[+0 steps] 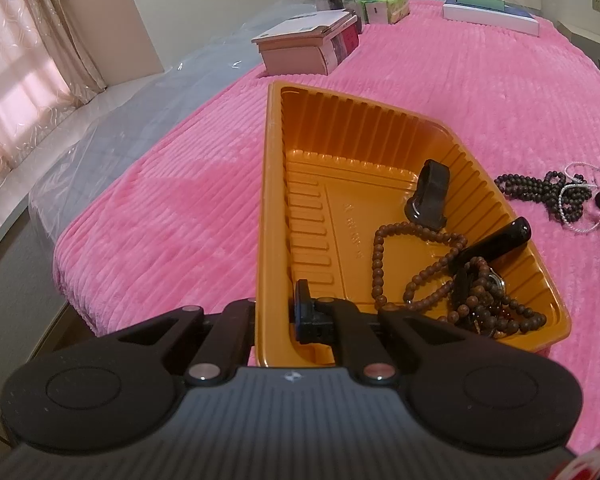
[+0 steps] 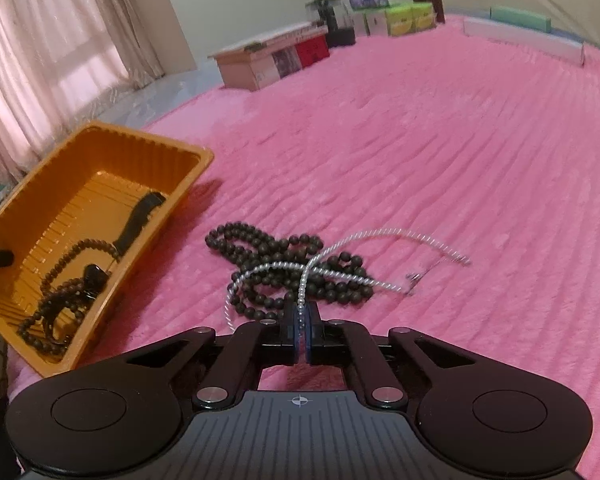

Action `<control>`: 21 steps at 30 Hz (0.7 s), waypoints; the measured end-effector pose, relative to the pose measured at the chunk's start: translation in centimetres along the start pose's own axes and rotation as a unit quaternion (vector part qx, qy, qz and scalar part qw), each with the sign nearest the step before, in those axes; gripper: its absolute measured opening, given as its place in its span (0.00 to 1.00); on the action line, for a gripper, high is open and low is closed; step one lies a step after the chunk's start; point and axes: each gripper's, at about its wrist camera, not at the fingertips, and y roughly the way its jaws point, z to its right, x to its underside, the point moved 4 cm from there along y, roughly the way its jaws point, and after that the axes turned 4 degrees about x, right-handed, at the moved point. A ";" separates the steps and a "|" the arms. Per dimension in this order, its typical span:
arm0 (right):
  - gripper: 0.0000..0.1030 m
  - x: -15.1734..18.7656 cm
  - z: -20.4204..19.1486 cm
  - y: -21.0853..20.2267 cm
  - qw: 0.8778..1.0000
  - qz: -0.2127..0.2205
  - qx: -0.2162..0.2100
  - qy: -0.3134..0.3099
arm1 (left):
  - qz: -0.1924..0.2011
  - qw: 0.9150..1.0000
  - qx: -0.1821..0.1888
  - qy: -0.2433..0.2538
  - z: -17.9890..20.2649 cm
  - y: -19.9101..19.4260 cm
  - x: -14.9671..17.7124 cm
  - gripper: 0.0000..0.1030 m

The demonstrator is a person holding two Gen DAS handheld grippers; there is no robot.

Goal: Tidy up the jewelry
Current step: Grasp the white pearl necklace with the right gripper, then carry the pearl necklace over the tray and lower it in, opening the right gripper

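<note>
Pink ribbed blanket (image 2: 420, 152) underlies right claw (image 2: 301, 334) pinching pearl strand (image 2: 300, 280); left claw (image 1: 274, 312) seemingly clamps tray (image 1: 265, 200).

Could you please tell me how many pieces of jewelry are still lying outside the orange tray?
2: a dark bead string on the pink blanket, and a pearl strand across it, gripped by the right gripper.

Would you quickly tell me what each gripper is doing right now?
Left gripper: shut on the orange tray's near wall.
Right gripper: shut on the pearl strand, which lies across the dark bead necklace.
</note>
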 end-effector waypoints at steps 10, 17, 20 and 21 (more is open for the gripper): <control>0.03 -3.3 1.6 -7.8 0.996 0.062 0.030 -0.048 | 0.001 1.000 -0.001 0.003 0.2 -0.1 -0.1 0.03; 0.03 -5.7 2.1 -11.4 0.991 0.098 0.047 -0.078 | 0.003 1.000 0.000 0.006 0.4 -0.2 -0.4 0.03; 0.03 -6.4 1.7 -12.2 0.989 0.103 0.046 -0.096 | 0.003 1.000 0.001 0.005 0.4 -0.3 -0.5 0.03; 0.03 -6.6 1.5 -12.4 0.988 0.104 0.045 -0.103 | 0.003 1.000 0.001 0.006 0.4 -0.3 -0.5 0.03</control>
